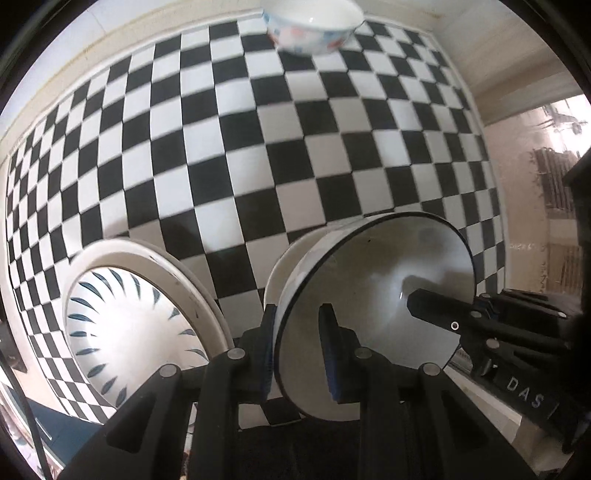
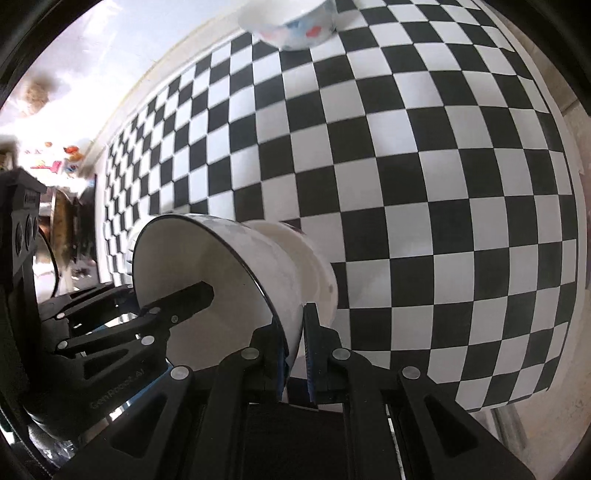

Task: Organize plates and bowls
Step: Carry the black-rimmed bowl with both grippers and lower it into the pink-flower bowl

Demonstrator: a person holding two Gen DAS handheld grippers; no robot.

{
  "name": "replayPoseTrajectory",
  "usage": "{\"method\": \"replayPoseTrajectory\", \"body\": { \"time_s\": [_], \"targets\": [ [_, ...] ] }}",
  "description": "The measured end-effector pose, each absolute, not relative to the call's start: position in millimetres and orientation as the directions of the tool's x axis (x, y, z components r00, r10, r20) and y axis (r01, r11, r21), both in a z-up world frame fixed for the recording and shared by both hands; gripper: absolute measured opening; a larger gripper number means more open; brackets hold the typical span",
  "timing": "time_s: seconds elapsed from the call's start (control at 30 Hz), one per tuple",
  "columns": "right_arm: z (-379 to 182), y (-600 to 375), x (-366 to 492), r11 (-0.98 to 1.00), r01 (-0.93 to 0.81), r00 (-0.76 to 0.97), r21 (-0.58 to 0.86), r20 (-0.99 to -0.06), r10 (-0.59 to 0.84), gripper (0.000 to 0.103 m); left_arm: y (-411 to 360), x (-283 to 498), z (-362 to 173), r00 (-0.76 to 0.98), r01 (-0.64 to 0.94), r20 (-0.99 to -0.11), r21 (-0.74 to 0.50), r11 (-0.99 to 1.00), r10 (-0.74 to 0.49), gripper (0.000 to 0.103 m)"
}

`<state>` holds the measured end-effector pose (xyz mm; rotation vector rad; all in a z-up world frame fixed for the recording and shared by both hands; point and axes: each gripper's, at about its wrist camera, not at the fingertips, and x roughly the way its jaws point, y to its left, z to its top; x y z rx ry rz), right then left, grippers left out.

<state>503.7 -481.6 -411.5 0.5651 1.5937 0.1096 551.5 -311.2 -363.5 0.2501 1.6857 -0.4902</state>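
Here, in the left wrist view, the left fingers (image 1: pixel 301 350) pinch the near rim of the dark-rimmed bowl (image 1: pixel 373 295), carried tilted above the checkered desk (image 1: pixel 221 155), a leaf-patterned plate (image 1: pixel 136 328) just left. In the right wrist view, the right fingers (image 2: pixel 297 354) clamp the opposite rim of the bowl (image 2: pixel 207 288), likely sharing the load toward the floral bowl (image 2: pixel 291 26) far ahead.

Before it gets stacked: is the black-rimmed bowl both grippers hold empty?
Empty: the black-rimmed bowl is tipped toward the cameras, and its white inside shows nothing but a gripper finger.

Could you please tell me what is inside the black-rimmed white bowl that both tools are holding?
The bowl holds no food or dishes; only one finger of each tool reaches inside. A second white dish nests underneath, mostly covered.
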Motion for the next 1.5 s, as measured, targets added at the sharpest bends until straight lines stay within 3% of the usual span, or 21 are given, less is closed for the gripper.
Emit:
{"method": "replayPoseTrajectory", "body": {
  "time_s": [0.47, 0.93, 1.33, 1.5],
  "targets": [
    [-449, -481, 510, 0.841, 0.360, -0.057, 0.404, -0.890, 0.452, 0.009, -318, 554, -388, -0.255, 0.435, -0.964, -0.188, 0.881, -0.079, 0.019],
    [-446, -474, 508, 0.868, 0.327, -0.077, 0.373, -0.905, 0.418, 0.011, -314, 549, -390, -0.279, 0.444, -0.959, -0.171, 0.880, -0.046, 0.020],
    [-442, -483, 509, 0.840, 0.374, -0.089, 0.393, -0.886, 0.455, 0.019, -302, 559, -387, -0.280, 0.409, -0.958, -0.183, 0.894, -0.068, 0.020],
    [-438, -487, 507, 0.847, 0.360, -0.090, 0.391, -0.889, 0.448, 0.014, -303, 559, -387, -0.287, 0.410, -0.955, -0.192, 0.892, -0.074, 0.020]
  ]
}}
